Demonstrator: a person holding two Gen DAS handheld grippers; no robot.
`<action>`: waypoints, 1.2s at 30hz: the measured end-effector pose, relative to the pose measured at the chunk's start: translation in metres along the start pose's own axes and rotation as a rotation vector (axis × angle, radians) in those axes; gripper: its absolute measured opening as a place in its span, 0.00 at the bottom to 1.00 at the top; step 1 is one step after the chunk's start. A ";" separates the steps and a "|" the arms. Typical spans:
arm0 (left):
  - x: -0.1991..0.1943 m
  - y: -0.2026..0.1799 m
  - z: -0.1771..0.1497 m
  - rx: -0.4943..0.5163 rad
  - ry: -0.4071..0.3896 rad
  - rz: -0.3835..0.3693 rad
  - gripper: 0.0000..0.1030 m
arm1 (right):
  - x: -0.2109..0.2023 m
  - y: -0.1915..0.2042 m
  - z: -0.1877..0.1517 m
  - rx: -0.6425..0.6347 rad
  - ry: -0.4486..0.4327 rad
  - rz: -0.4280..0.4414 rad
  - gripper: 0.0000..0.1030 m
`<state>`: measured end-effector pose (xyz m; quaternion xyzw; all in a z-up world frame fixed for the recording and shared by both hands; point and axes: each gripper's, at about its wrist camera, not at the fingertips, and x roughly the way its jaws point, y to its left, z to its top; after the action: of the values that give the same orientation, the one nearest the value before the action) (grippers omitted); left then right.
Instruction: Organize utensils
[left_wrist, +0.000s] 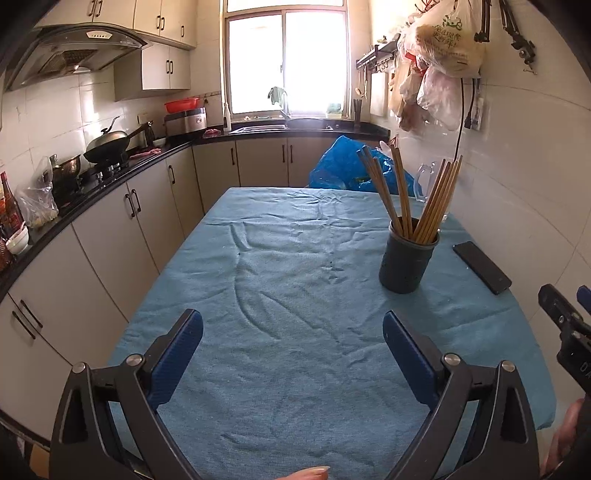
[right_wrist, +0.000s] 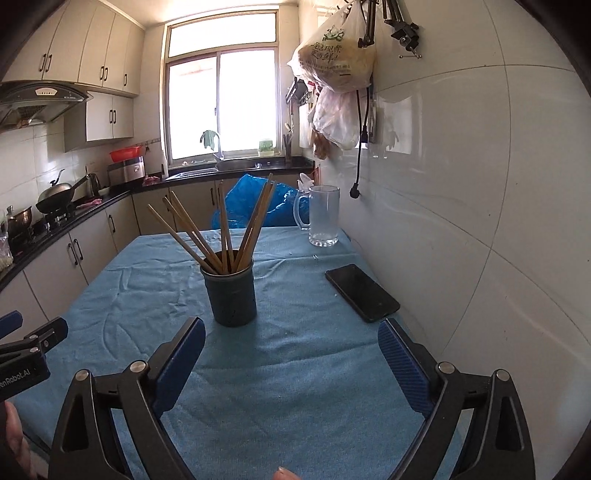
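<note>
Presently both grippers, left (left_wrist: 293, 328) and right (right_wrist: 291, 336), stand wide open, empty. The cup (right_wrist: 231, 295) of chopsticks (right_wrist: 225, 229) sits just beyond the right gripper's left finger, untouched.

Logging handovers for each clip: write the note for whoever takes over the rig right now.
Left claw: open, empty, above the blue cloth.
Right claw: open, empty, aimed toward the dark cup.
Chopsticks: all seen stand in the cup; none lies loose on the cloth.
Phone and glass mug sit by the wall.
Done: chopsticks gathered.
Left: nothing visible.
</note>
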<state>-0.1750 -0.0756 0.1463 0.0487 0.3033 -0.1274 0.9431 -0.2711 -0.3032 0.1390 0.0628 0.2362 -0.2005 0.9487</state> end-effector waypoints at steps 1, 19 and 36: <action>0.000 0.000 0.000 0.000 -0.001 0.001 0.95 | 0.000 0.000 0.000 -0.002 0.000 0.002 0.94; 0.002 0.003 0.001 -0.003 0.018 0.049 0.95 | 0.003 0.011 0.000 -0.038 0.019 0.004 0.94; 0.012 0.008 -0.004 0.001 0.044 0.067 0.95 | 0.016 0.021 -0.006 -0.063 0.069 -0.001 0.94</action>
<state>-0.1655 -0.0700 0.1362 0.0622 0.3221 -0.0945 0.9399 -0.2522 -0.2887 0.1262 0.0394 0.2749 -0.1910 0.9415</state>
